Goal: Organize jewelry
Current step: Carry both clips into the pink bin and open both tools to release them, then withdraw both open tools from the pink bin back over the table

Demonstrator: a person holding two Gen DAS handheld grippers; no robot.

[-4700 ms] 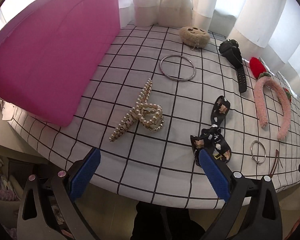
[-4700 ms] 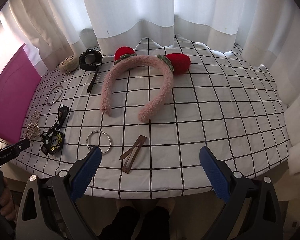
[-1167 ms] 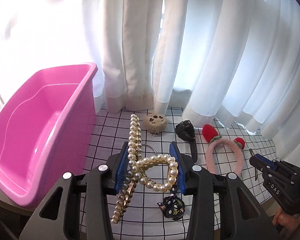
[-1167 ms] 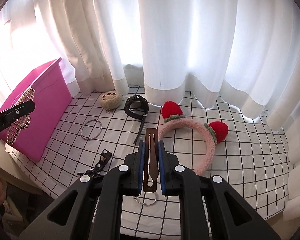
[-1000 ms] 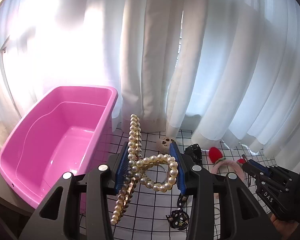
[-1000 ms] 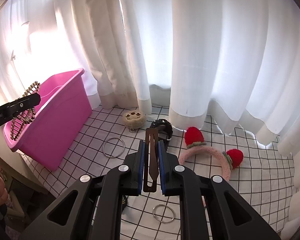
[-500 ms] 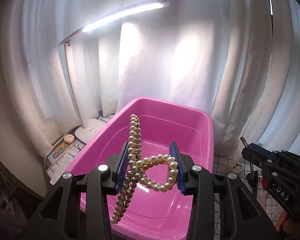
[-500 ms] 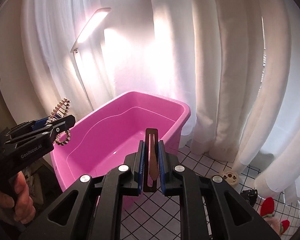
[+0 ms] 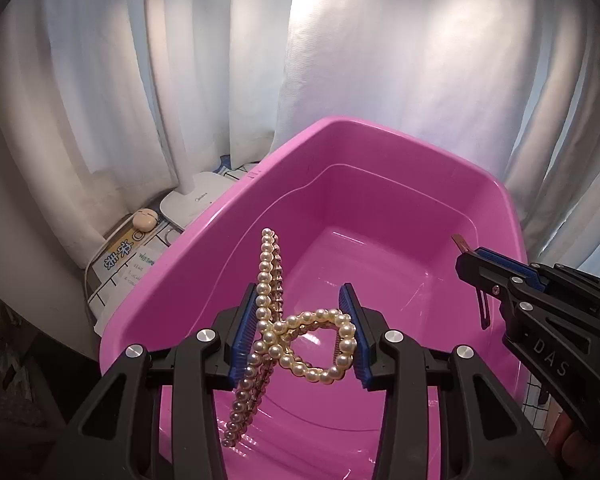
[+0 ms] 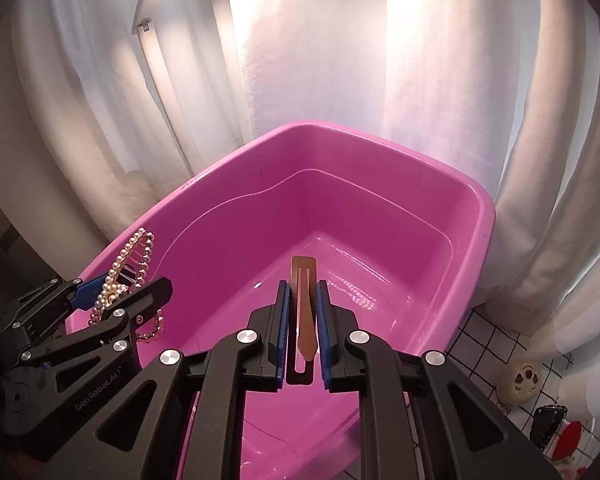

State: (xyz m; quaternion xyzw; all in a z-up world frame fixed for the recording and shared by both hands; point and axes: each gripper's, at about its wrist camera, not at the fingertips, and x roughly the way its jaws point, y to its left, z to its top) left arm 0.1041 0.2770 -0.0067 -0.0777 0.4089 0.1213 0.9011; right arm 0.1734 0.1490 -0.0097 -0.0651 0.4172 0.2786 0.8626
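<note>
My left gripper point(image 9: 300, 334) is shut on a pearl hair claw point(image 9: 268, 320) and holds it over the near end of the pink tub point(image 9: 380, 208). It also shows in the right wrist view point(image 10: 118, 294) with the pearl claw point(image 10: 130, 270) in it. My right gripper point(image 10: 302, 326) is shut on a brown snap hair clip point(image 10: 303, 300), above the pink tub point(image 10: 340, 168). In the left wrist view the right gripper point(image 9: 474, 264) sits over the tub's right rim with the clip point(image 9: 484, 312) hanging from it. The tub's floor looks bare.
White curtains hang behind the tub. A white desk lamp base point(image 9: 198, 200) and a small beige case point(image 9: 145, 218) stand left of it. On the checked cloth at the right lie a beige plush clip point(image 10: 520, 380), a black watch point(image 10: 548, 420) and a red strawberry headband point(image 10: 570, 440).
Both grippers have moved closer in over the pink tub, each with its piece still held. The tub now fills more of both views.
</note>
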